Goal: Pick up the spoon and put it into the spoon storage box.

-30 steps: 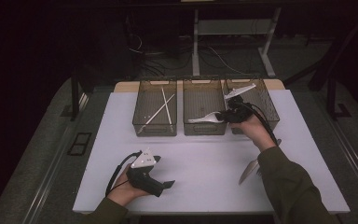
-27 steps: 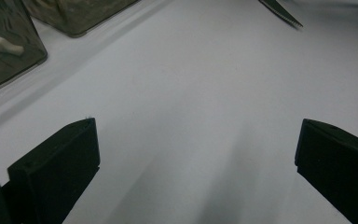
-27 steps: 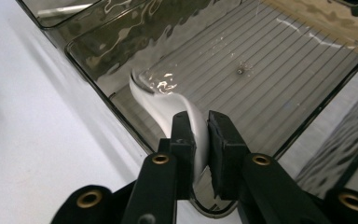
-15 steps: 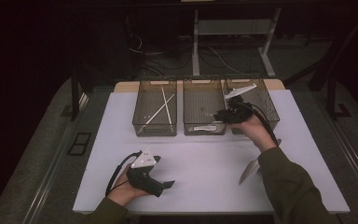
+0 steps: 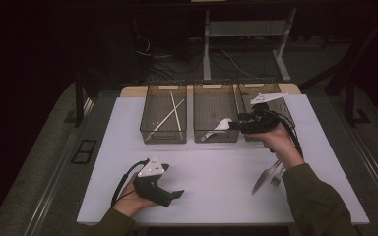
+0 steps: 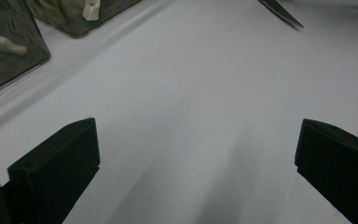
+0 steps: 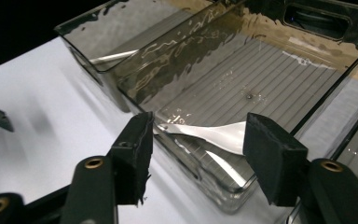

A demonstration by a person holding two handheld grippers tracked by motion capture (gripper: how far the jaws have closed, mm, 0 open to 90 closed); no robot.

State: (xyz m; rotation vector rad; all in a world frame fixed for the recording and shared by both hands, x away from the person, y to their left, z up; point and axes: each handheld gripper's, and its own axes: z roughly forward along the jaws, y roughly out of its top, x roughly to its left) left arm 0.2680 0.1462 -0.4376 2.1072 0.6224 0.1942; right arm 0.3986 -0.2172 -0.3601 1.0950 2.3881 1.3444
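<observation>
A white plastic spoon lies in the front right corner of the middle smoky bin. My right gripper hovers at that bin's front right rim. In the right gripper view its jaws have just been opening: the spoon lies on the bin floor between and beyond them, and the pads do not touch it, so the right gripper is open. My left gripper rests on the white table at the front left, jaws wide open with nothing between them.
The left bin holds white chopsticks. A third bin stands behind the right hand. A knife and a fork lie on the table beside the right forearm. The knife tip shows ahead of the left gripper.
The right gripper's jaws opened and let go of the spoon, which dropped into the middle bin. The right hand drew back slightly. The left hand stayed put.
</observation>
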